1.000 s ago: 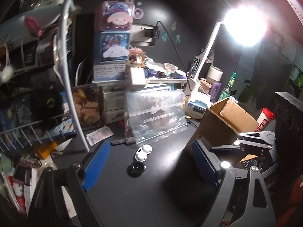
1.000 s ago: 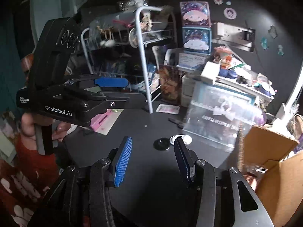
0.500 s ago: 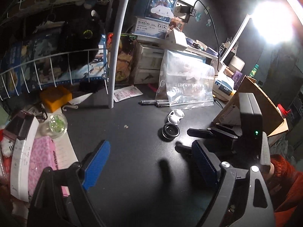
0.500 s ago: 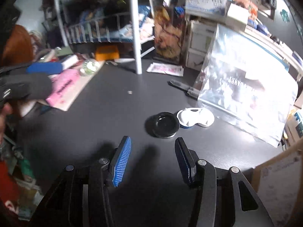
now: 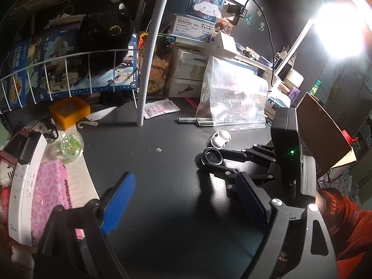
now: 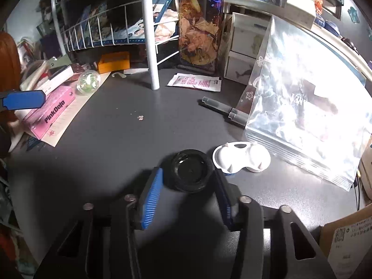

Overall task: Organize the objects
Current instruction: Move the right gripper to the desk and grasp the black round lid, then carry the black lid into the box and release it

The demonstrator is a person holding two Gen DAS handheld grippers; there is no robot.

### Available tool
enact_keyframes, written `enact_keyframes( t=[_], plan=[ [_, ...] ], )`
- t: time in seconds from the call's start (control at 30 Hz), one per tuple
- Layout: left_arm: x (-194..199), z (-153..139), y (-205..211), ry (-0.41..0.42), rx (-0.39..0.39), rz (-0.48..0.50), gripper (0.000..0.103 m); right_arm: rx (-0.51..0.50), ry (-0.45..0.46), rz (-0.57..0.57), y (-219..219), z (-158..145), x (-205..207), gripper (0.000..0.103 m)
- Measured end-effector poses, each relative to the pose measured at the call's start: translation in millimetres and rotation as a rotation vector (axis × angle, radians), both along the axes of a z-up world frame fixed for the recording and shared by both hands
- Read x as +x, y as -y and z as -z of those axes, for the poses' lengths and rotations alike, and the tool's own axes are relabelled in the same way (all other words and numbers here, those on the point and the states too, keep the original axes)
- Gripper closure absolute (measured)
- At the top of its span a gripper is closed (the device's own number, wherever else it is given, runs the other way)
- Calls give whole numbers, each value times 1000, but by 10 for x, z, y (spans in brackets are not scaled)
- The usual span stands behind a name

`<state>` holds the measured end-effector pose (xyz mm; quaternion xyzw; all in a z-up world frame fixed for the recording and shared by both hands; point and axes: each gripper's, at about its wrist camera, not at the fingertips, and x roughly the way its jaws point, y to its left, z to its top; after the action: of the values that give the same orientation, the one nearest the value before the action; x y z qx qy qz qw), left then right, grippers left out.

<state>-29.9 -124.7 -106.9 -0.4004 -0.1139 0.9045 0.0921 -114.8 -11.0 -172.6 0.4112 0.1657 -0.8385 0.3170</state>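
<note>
A small round black lens-like cap (image 6: 190,173) lies on the dark desk (image 6: 111,144), and it also shows in the left wrist view (image 5: 212,157). A white two-cup contact lens case (image 6: 241,160) lies just right of it, seen too in the left wrist view (image 5: 219,138). My right gripper (image 6: 189,187) is open with its blue pads on either side of the black cap, close to it; contact is unclear. My left gripper (image 5: 183,197) is open and empty above the desk, nearer than the cap.
A clear plastic bag (image 6: 307,116) stands right of the case, with two pens (image 6: 223,109) at its foot. A white rack post (image 6: 151,46), pink box (image 6: 50,114), sachet (image 6: 194,82), clear ball (image 6: 88,81) and cardboard box (image 5: 325,134) ring the desk.
My right gripper has moved forward and down so its open fingers now flank the black cap. My left gripper has dropped slightly and tilted toward the desk.
</note>
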Motion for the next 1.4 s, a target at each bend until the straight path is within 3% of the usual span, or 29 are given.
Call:
enact_keyframes(
  t=[0.2, 0.47, 0.6, 0.77, 1.0, 1.17, 1.4],
  plan=[
    [-19, 13, -41, 15, 28, 27, 17, -23, -3, -27, -67, -77, 116, 68],
    [-37, -177, -249, 2, 131, 167, 18, -101, -69, -174, -184, -623, 669, 69],
    [-53, -411, -368, -23, 195, 242, 38, -121, -139, -207, -255, -975, 954, 69],
    [-71, -756, -664, -60, 236, 367, 54, -141, -209, -202, -442, -1372, 1126, 69],
    [-218, -1171, -1141, -103, 199, 450, 66, -161, -305, -142, -843, -1811, 1172, 68],
    [-447, -1355, -1556, -101, 165, 519, 68, -150, -355, -81, -1191, -1995, 1109, 68],
    [-867, -1373, -2193, -45, 135, 593, 68, -152, -304, 25, -1742, -2057, 804, 69]
  ],
)
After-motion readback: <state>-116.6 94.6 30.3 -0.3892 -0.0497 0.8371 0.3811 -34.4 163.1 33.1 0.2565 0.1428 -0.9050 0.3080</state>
